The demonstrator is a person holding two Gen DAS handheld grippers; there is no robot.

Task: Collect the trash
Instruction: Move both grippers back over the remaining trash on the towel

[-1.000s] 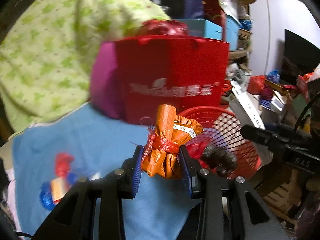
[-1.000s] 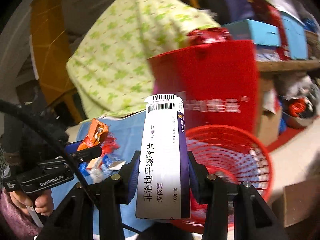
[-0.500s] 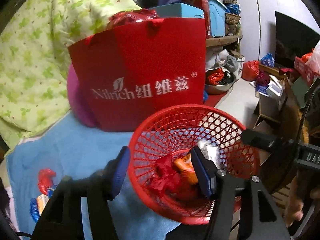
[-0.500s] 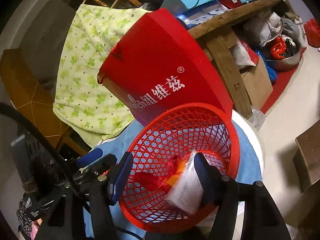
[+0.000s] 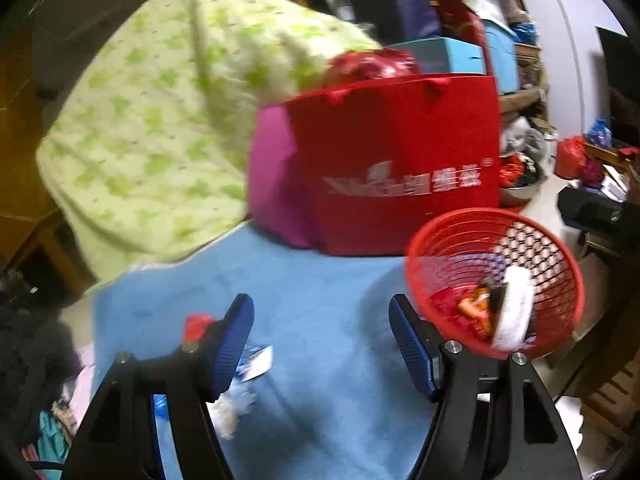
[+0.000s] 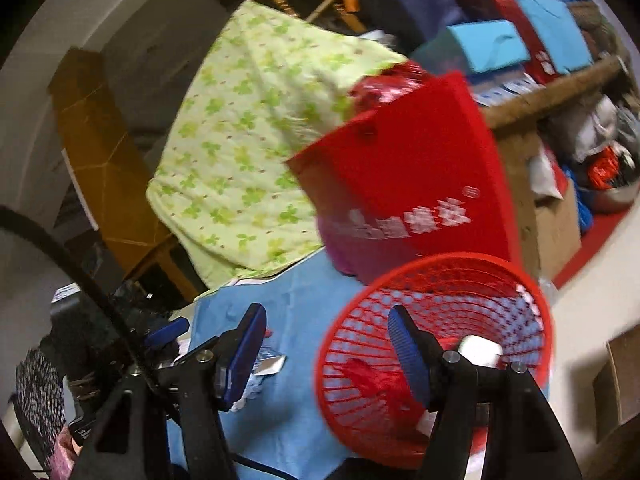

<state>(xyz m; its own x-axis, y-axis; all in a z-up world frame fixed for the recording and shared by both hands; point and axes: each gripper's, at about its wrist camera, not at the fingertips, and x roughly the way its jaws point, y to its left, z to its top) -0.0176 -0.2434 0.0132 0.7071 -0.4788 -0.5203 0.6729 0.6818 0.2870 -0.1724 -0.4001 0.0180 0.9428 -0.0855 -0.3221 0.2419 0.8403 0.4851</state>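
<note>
A red mesh basket (image 5: 560, 248) stands on the blue cloth (image 5: 320, 292) at the right; it also shows in the right wrist view (image 6: 440, 264). Inside lie an orange wrapper (image 5: 474, 310), a white medicine box (image 5: 514, 312) and red scraps (image 6: 368, 372). My left gripper (image 5: 322, 344) is open and empty, above the cloth left of the basket. My right gripper (image 6: 326, 354) is open and empty at the basket's left rim. Loose wrappers (image 5: 248, 364) and a red scrap (image 5: 196, 326) lie on the cloth by the left finger.
A red paper bag (image 5: 400, 160) with white lettering stands behind the basket, a magenta bag (image 5: 272, 184) beside it. A green-patterned quilt (image 5: 168, 120) drapes at the back left. Cluttered shelves and boxes (image 6: 520, 48) fill the right side. The left gripper's finger (image 6: 166, 330) shows in the right wrist view.
Both grippers have pulled back from over the basket toward the left, staying open. The orange wrapper and the white box now lie in the basket.
</note>
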